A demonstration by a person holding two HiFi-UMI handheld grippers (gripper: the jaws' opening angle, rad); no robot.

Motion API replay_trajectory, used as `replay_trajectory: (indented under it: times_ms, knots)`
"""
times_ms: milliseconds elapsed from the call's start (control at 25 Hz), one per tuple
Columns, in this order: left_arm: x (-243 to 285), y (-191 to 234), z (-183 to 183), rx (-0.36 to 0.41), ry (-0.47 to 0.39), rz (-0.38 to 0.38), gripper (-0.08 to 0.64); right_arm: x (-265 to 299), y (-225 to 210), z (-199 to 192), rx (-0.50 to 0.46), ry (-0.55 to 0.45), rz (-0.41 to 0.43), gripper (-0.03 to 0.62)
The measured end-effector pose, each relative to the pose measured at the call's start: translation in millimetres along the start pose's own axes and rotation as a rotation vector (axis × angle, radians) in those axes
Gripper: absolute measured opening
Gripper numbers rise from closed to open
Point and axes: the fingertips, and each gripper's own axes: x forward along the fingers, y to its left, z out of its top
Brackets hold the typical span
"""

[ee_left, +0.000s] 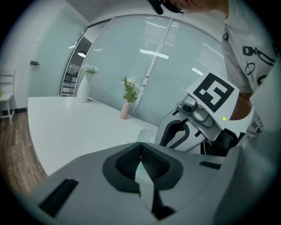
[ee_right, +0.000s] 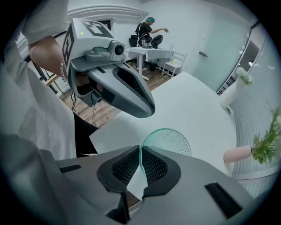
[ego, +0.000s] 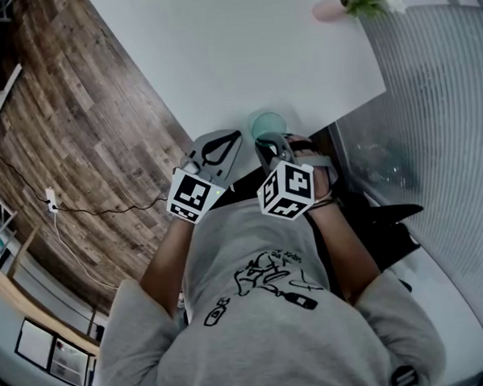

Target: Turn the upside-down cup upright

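A translucent green cup (ego: 268, 124) with a dotted texture stands at the near corner of the white table (ego: 217, 44). My right gripper (ego: 270, 146) points steeply down onto it. In the right gripper view its pads (ee_right: 141, 160) are shut on the near edge of the cup (ee_right: 171, 140), one pad on each side of the thin wall. I cannot tell which way up the cup is. My left gripper (ego: 232, 140) hovers just left of the cup, shut with nothing in it. The left gripper view shows its jaws (ee_left: 140, 147) closed, with the cup (ee_left: 147, 134) just beyond them.
A pink vase with a green plant (ego: 329, 8) stands at the table's far edge by the blinds, and a white vase (ee_left: 83, 88) stands further along. Wood floor (ego: 76, 116) lies to the left of the table. Another person (ee_right: 147, 30) works at a distant table.
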Motion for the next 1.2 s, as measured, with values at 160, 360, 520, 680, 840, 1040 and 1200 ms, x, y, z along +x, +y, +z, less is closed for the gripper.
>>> replay_trajectory:
  times_ms: [160,360,520,680,840,1040,1200]
  knots:
    - [-1.7,-1.1,9.0,0.014,-0.006,-0.001,0.003,-8.0,-4.1,4.1,0.007,-0.013,-0.010,0.046]
    - [-5.5,-4.1,23.9,0.032,-0.016,-0.006,0.004,-23.8,-11.6,13.6,0.013,-0.034,-0.027,0.046]
    - [-8.6,-8.4,35.3,0.047,-0.025,-0.007,0.003,-37.8,-16.6,19.9,0.020,-0.058,-0.038,0.046]
    - [-14.3,-11.5,47.8,0.063,-0.036,-0.008,0.003,-52.8,-22.1,26.1,0.028,-0.075,-0.056,0.046]
    - [-19.6,-13.1,61.6,0.081,-0.052,0.001,0.003,-69.5,-25.7,32.4,0.033,-0.096,-0.076,0.046]
    - [-29.1,-17.4,86.0,0.102,-0.070,-0.010,0.003,-86.6,-28.0,43.5,0.028,-0.117,-0.094,0.046]
    - [-37.2,-24.7,102.4,0.115,-0.100,-0.011,0.003,-102.0,-28.8,50.9,0.025,-0.132,-0.112,0.046]
